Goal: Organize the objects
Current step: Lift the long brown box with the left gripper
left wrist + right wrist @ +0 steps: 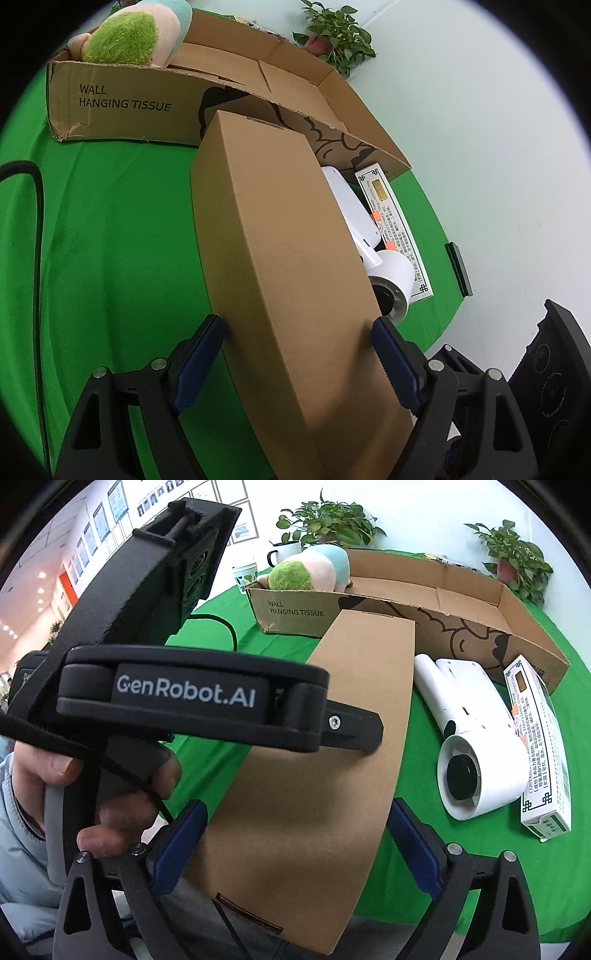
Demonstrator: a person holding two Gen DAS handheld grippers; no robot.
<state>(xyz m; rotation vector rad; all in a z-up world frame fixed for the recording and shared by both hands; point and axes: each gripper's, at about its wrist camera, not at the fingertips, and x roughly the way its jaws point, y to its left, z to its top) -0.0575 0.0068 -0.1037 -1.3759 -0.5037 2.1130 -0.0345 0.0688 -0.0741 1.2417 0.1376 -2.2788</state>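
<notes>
White fan (pixel 476 738), medicine box (pixel 535 738) — beside long carton (pixel 314 775)

Green cloth (pixel 535 867) over table; two potted plants (pixel 328 520) by white wall; white mug (pixel 282 554); framed papers (pixel 110 502) on far wall.

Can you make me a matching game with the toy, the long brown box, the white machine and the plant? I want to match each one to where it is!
1 plush toy
2 long brown box
3 white machine
4 potted plant

A between the left gripper fingers
B lying on the green cloth
C by the white wall
D in the big open carton

Pairs: 1-D, 2-A, 3-B, 4-C
</notes>
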